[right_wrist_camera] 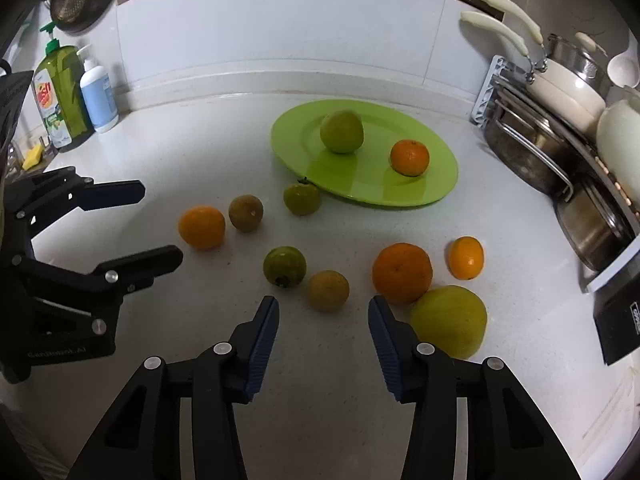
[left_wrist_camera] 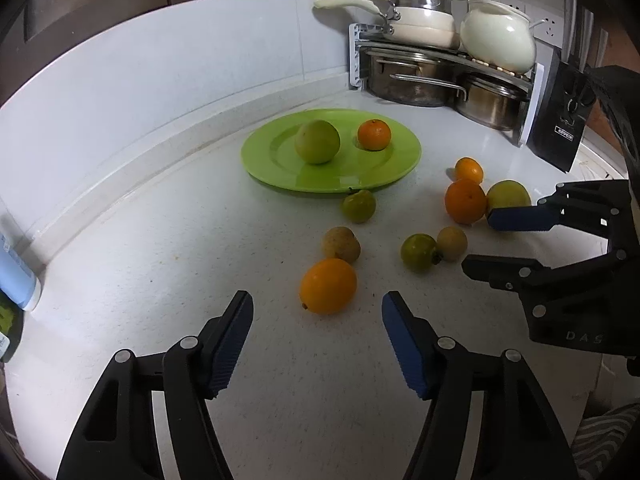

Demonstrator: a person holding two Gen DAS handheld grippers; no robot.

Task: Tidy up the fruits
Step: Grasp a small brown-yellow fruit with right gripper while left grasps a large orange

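**Two empty grippers over loose fruits beside a green plate**

The orange oval fruit lies just ahead of the left gripper, its long axis running slantwise, with the small stem tip pointing toward the left finger. Another small orange oval fruit lies ahead and to the right of the right gripper, and its long axis is nearly upright in the right wrist view.

The fruits are smooth. Some are bright orange, some are green, and two are dull brown and round.

On the counter I count eight loose fruits: three orange, two small dark green, two brown, and one big yellow-green fruit that lies just beside the right finger of the right gripper. The big orange touches this yellow-green fruit. On the green plate, far ahead of both grippers, there are two fruits more: one green apple and one mandarin.

Both grippers stand apart and hold nothing. The jaws of each are spread, with only counter between them.
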